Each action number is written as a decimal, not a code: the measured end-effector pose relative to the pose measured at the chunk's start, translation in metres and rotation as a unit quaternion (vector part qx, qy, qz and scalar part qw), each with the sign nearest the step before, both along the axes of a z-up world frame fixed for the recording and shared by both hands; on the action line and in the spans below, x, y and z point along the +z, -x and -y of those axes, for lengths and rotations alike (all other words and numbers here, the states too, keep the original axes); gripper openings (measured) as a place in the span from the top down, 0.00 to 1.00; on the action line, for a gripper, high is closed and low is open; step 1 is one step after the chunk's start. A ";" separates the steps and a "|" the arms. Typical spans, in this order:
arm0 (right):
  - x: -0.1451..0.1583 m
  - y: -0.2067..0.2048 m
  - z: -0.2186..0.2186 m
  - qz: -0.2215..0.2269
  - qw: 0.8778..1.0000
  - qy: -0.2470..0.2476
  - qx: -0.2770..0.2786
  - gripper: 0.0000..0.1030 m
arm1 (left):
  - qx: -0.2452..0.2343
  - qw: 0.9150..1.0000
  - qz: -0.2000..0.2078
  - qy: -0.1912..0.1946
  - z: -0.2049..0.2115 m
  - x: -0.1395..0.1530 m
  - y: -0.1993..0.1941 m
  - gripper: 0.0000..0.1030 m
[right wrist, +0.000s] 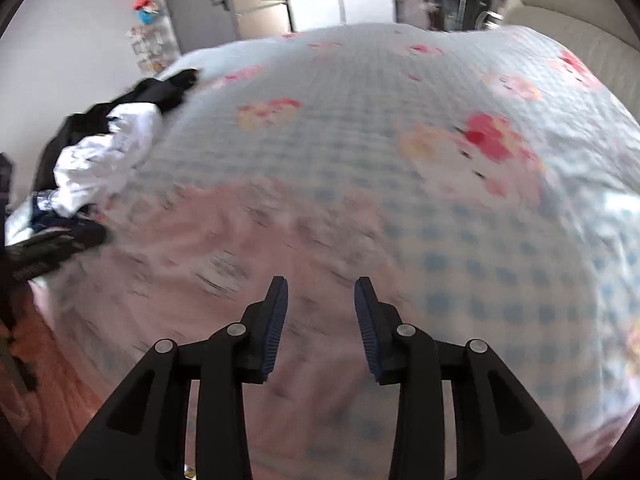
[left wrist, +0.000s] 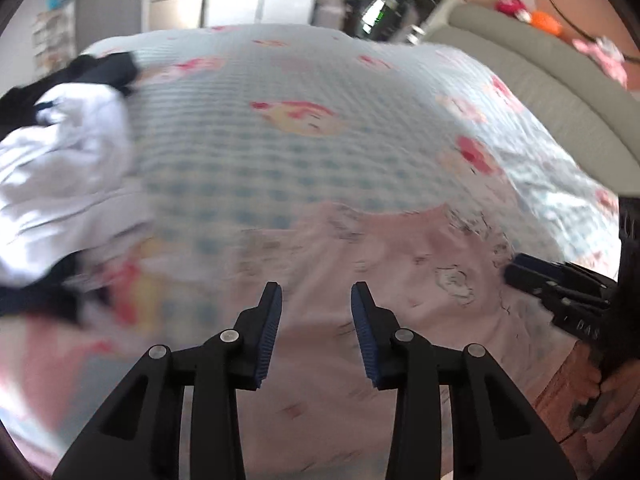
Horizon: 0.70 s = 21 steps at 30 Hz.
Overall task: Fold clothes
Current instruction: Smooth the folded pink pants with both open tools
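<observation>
You are in a home bedroom. A bed with a blue-checked quilted cover printed with pink and red cartoon figures (right wrist: 400, 152) fills the scene, with a grey padded headboard (left wrist: 552, 92) on the right. A grey door with a lever handle (right wrist: 196, 0) stands at the far left, and a heap of white and black clothes (right wrist: 100, 156) lies on the bed's left side.

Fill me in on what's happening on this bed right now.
A person is folding clothes with a handheld gripper in each hand. A pink printed garment lies spread on the checked bedspread. The left gripper and right gripper are both open above it, gripping nothing. A heap of white and dark clothes sits unfolded off to the left. Both views are motion-blurred, so I can't make out any fold in the pink garment.
</observation>
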State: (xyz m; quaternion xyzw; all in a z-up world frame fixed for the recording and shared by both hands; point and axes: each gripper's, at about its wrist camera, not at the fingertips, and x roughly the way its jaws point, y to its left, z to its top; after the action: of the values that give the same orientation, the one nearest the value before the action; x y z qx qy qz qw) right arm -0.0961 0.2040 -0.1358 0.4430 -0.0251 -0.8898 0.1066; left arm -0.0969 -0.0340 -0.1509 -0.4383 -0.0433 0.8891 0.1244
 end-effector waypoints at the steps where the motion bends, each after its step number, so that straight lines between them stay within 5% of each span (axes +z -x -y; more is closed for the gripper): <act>1: -0.001 0.003 0.007 0.000 1.000 0.003 0.008 0.65 | -0.005 1.000 0.007 0.006 -0.007 -0.006 0.005 0.63; 10: -0.021 0.016 0.011 0.016 1.000 -0.016 0.012 0.66 | 0.046 0.997 0.031 0.058 0.024 -0.024 0.011 0.67; 11: -0.018 0.017 0.010 0.015 1.000 -0.011 0.012 0.67 | 0.066 0.994 0.032 0.079 0.029 -0.025 0.009 0.58; 13: -0.013 0.018 0.008 0.011 1.000 -0.001 0.012 0.76 | 0.081 0.995 0.039 0.034 0.048 -0.020 0.004 0.57; 15: -0.007 0.019 0.006 0.008 1.000 0.009 0.012 0.73 | 0.081 0.996 0.034 -0.005 0.057 -0.010 -0.003 0.57; 21: 0.010 0.023 0.000 -0.002 0.999 0.039 0.013 0.62 | -0.002 1.000 -0.011 -0.014 0.008 0.010 -0.007 0.57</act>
State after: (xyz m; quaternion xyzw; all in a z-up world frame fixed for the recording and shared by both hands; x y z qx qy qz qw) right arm -0.1192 0.2045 -0.1263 0.4373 -0.0542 -0.8874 0.1352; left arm -0.0895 -0.0424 -0.1406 -0.4269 -0.0540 0.8929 0.1325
